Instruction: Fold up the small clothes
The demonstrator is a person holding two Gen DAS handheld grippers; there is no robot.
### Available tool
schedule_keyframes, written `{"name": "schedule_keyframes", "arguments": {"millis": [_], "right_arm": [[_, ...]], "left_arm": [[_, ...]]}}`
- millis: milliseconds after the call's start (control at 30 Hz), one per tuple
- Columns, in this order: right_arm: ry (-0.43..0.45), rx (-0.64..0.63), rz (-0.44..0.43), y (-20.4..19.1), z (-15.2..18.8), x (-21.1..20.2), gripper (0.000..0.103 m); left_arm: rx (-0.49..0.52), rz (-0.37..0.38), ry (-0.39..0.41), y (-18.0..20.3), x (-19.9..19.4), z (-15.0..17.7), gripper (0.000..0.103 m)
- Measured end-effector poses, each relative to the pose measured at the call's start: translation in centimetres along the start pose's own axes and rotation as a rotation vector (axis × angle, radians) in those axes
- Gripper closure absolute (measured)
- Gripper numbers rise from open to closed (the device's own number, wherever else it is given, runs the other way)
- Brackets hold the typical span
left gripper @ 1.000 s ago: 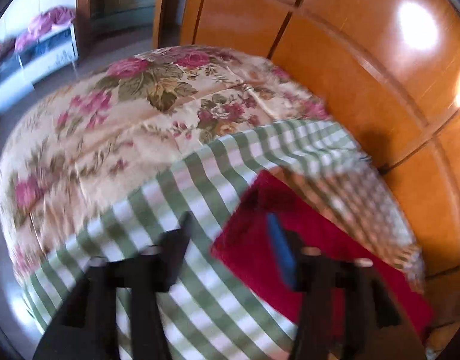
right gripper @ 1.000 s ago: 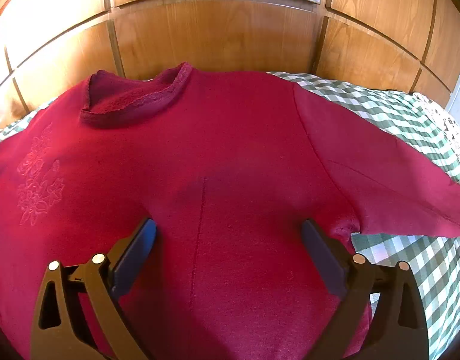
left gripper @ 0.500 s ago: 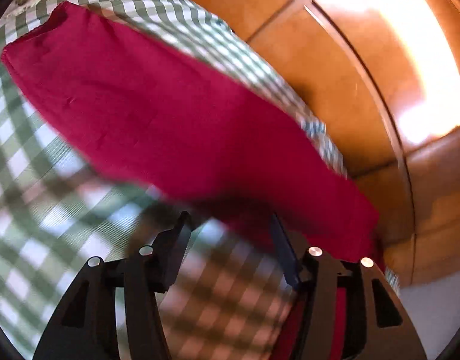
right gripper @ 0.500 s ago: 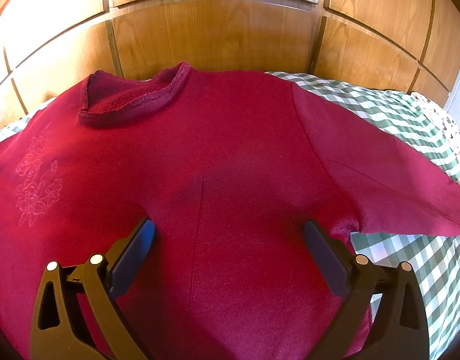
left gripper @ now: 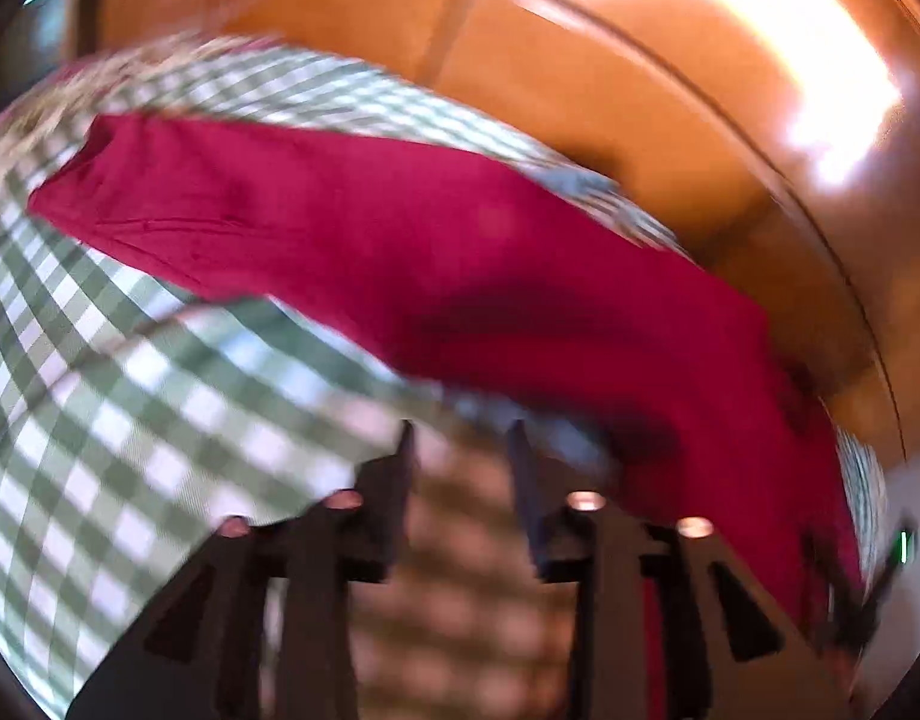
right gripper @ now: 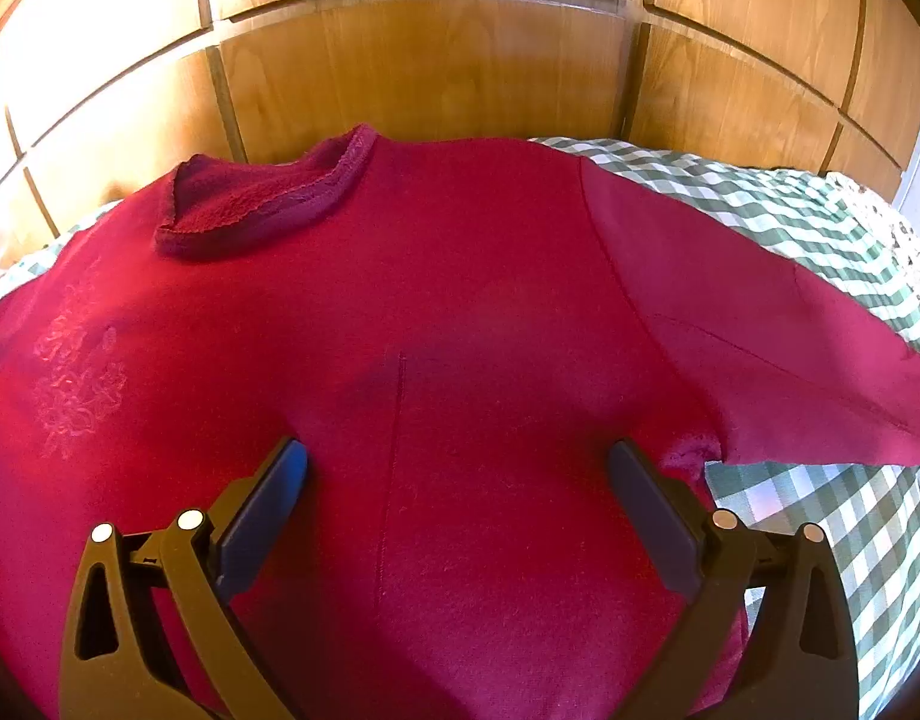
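A dark red sweater (right gripper: 472, 312) lies flat on a green checked cloth (right gripper: 808, 516), collar (right gripper: 261, 204) toward the wooden wall, one sleeve (right gripper: 790, 360) spread to the right. My right gripper (right gripper: 456, 480) is open and empty, hovering low over the sweater's body. In the blurred left wrist view the sleeve (left gripper: 399, 240) stretches across the checked cloth (left gripper: 99, 390). My left gripper (left gripper: 460, 450) is open and empty, just short of the sleeve's near edge.
Wooden panelling (right gripper: 435, 60) stands right behind the bed. A floral cover (left gripper: 69, 96) lies beyond the checked cloth in the left wrist view, and shows at the right edge of the right wrist view (right gripper: 904, 240).
My left gripper has swung from the floral end of the bed toward the sleeve, its jaws still open. My right gripper has stayed still over the sweater.
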State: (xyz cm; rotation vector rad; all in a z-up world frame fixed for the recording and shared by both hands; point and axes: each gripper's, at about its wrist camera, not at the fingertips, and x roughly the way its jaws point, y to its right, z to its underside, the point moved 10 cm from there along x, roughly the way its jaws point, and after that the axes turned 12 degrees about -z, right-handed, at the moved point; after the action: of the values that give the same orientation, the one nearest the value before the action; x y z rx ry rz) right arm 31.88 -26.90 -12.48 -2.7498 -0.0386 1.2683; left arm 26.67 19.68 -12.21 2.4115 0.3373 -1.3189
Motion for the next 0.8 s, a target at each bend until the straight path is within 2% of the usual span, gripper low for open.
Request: {"name": "schedule_keyframes", "arguments": {"millis": [67,167,267,367,500,567,667,733,767,800], "right_arm": [[0.000,0.024,-0.010,0.2,0.2,-0.5,0.004],[-0.010,0.034,-0.024,0.7,1.1,-2.2,0.004],[-0.009,0.004,0.011,1.9,2.7,-4.8,0.004],[-0.022,-0.021,0.061,4.2,5.6,-7.9,0.004],[-0.068,0.022,0.040,6.7,10.5,-11.5,0.005],[-0.096,0.080,-0.019,7.4,13.4,-13.3,0.013],[-0.114,0.097,-0.079,6.6,17.2,-16.0,0.034],[-0.129,0.092,-0.111,5.7,18.7,-17.0,0.060],[-0.139,0.078,-0.120,5.2,19.3,-17.4,0.066],[-0.148,0.059,-0.128,4.7,19.8,-17.6,0.081]], "left_arm": [[0.085,0.062,0.000,1.2,-2.1,2.4,0.065],[0.197,0.147,-0.061,2.4,-4.1,7.1,0.065],[0.266,0.178,-0.108,2.7,-5.0,10.7,0.065],[0.295,0.203,-0.134,2.5,-6.0,13.4,0.065],[0.291,0.222,-0.131,2.2,-7.5,15.7,0.067],[0.296,0.213,-0.130,1.9,-7.6,16.1,0.078],[0.337,0.200,-0.118,2.1,-7.7,17.2,0.093],[0.352,0.186,-0.106,1.6,-7.8,17.4,0.095],[0.347,0.187,-0.107,1.8,-7.8,17.4,0.095],[0.340,0.187,-0.108,1.8,-8.0,17.4,0.095]]}}
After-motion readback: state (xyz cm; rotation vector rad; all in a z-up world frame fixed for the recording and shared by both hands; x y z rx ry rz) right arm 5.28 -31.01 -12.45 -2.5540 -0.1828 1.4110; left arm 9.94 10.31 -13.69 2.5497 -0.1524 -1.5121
